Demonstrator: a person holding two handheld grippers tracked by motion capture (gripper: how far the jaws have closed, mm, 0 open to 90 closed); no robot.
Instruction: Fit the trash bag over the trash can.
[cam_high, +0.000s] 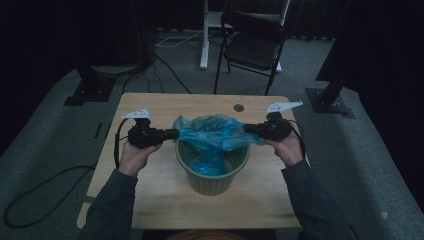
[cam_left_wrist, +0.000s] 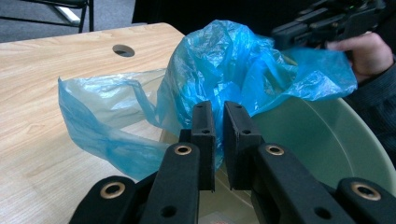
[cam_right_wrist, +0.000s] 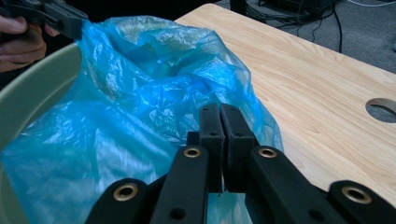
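Wooden table (cam_high: 150, 180), bare toward every edge, cable hole (cam_high: 238, 107) at the far side. Green bucket (cam_high: 212, 180) at centre, blue bag (cam_high: 215, 132) sagging inside, rim pulled outward both ways. Left gripper (cam_high: 172, 133) clamped on the bag's left edge; right gripper (cam_high: 248, 128) pinched tight on the right edge. Seen from the left gripper view alone: loose bag flap (cam_left_wrist: 102, 126) trailing onto wood.

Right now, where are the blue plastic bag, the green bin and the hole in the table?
blue plastic bag (cam_high: 215, 132), high view, crumpled top
green bin (cam_high: 212, 182), high view, outer wall
table hole (cam_high: 238, 107), high view, its centre
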